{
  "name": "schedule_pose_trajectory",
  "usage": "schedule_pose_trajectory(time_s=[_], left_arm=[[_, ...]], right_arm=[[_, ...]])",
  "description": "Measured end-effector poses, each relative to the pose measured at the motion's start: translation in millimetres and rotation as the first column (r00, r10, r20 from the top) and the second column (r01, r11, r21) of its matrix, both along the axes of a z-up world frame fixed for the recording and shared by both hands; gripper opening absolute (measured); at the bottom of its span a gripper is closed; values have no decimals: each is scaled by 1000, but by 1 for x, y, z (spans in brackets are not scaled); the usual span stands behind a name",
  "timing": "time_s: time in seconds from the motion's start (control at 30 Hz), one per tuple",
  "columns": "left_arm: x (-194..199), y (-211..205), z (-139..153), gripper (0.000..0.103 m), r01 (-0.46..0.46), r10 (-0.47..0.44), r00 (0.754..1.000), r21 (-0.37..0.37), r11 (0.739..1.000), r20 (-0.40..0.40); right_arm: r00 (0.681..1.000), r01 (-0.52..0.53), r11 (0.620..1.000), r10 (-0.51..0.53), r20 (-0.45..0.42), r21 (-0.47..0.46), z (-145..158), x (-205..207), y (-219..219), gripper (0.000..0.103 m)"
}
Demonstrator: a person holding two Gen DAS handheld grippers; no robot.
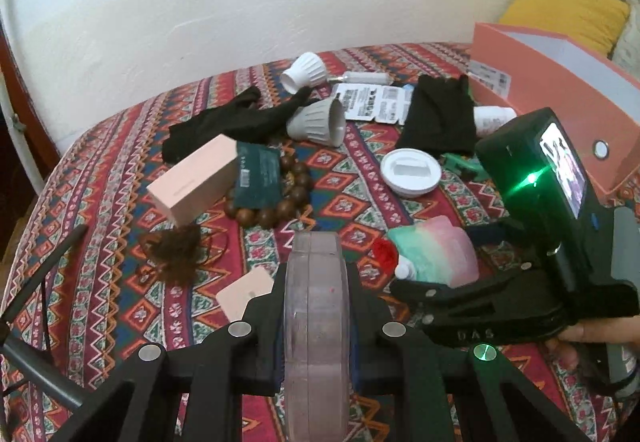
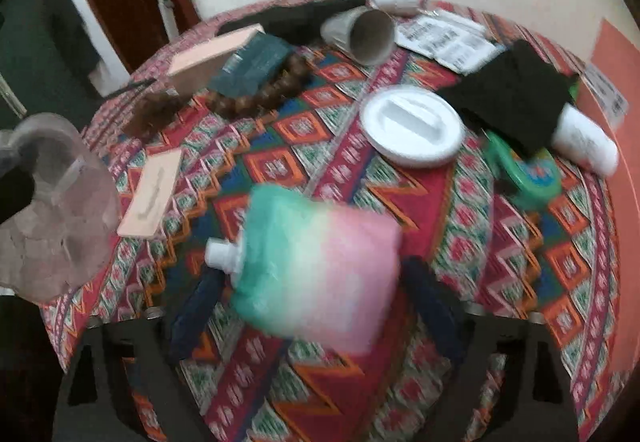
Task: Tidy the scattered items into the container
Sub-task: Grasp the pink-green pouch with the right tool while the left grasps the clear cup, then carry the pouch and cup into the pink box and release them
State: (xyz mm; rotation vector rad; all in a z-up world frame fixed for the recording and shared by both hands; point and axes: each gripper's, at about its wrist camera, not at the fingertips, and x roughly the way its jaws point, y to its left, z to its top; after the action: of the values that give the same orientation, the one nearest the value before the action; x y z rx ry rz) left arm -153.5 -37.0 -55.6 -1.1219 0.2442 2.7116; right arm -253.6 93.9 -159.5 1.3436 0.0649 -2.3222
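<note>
My left gripper (image 1: 316, 322) is shut on a clear pinkish plastic case (image 1: 316, 306), held on edge above the patterned tablecloth (image 1: 120, 282); the case also shows at the left of the right wrist view (image 2: 52, 210). My right gripper (image 2: 312, 282) is shut on a green-to-pink spouted pouch (image 2: 320, 262), lifted a little off the table; it also shows in the left wrist view (image 1: 436, 254). The orange container (image 1: 560, 82) stands at the far right. The right wrist view is blurred.
Scattered on the cloth: a pink box (image 1: 196, 178), a dark green packet (image 1: 258, 178), wooden beads (image 1: 288, 198), two white ribbed cups (image 1: 320, 118), black cloths (image 1: 440, 118), a white round lid (image 1: 412, 172), a paper label (image 1: 372, 102), a green toy (image 2: 528, 174), a small pink card (image 1: 244, 294).
</note>
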Motion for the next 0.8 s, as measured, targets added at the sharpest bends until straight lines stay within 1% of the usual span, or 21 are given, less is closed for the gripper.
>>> schedule_pose_trajectory(time_s=[0.1, 0.23, 0.43, 0.53, 0.63, 0.8], left_arm=[[1, -4, -1, 18, -8, 8, 1000, 3, 1000, 1], [2, -7, 2, 18, -18, 18, 1000, 22, 1000, -1], [8, -3, 12, 18, -14, 15, 1000, 24, 1000, -19], [11, 1, 20, 18, -12, 12, 999, 25, 1000, -31], [14, 6, 29, 18, -7, 8, 999, 26, 1000, -45], [22, 16, 45, 18, 0, 3, 998, 36, 999, -63]], right_arm=[[1000, -7, 1000, 7, 13, -23, 5, 3, 3, 75], [1000, -20, 998, 21, 13, -61, 16, 14, 6, 74], [997, -60, 995, 56, -52, -79, 49, 42, 5, 74], [993, -77, 993, 68, -99, -85, 69, 56, 5, 74], [989, -89, 989, 73, -132, -118, 88, 69, 10, 74], [983, -82, 980, 49, -178, -181, 119, 85, 31, 74]])
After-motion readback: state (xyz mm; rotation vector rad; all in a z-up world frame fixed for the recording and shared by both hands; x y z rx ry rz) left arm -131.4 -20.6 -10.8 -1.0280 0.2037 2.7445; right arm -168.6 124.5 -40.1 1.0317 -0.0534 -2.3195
